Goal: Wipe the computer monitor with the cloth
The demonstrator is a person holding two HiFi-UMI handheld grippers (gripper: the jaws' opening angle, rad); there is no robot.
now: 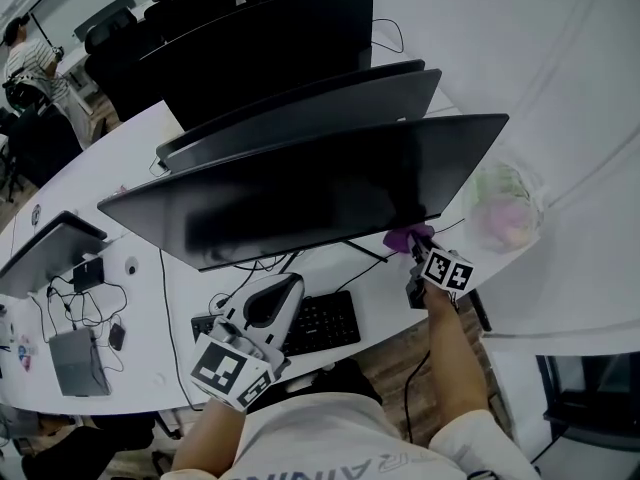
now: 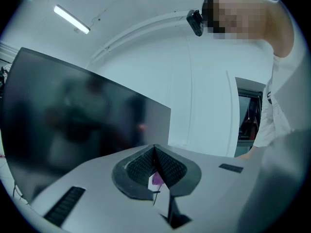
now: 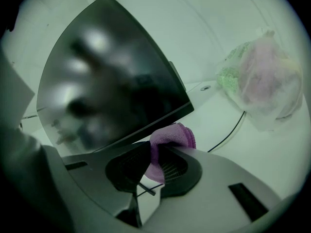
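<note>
The nearest black monitor [image 1: 300,188] stands across the white desk, its screen dark. My right gripper [image 1: 416,245] is shut on a purple cloth [image 1: 408,236] at the monitor's lower right corner. In the right gripper view the cloth [image 3: 171,136] bunches out of the right gripper [image 3: 154,155] and touches the bottom edge of the monitor [image 3: 112,81]. My left gripper [image 1: 292,282] hangs low over the keyboard, in front of the screen, with nothing gripped. In the left gripper view the left gripper [image 2: 154,150] has its jaws together, pointing up past the monitor [image 2: 73,115].
A black keyboard [image 1: 322,322] lies under the monitor. Two more dark monitors [image 1: 300,118] stand behind it. A clear plastic bag [image 1: 505,208] of green and pink things sits at the right, with a thin black cable [image 3: 228,130] beside it. A person [image 1: 25,58] stands far left.
</note>
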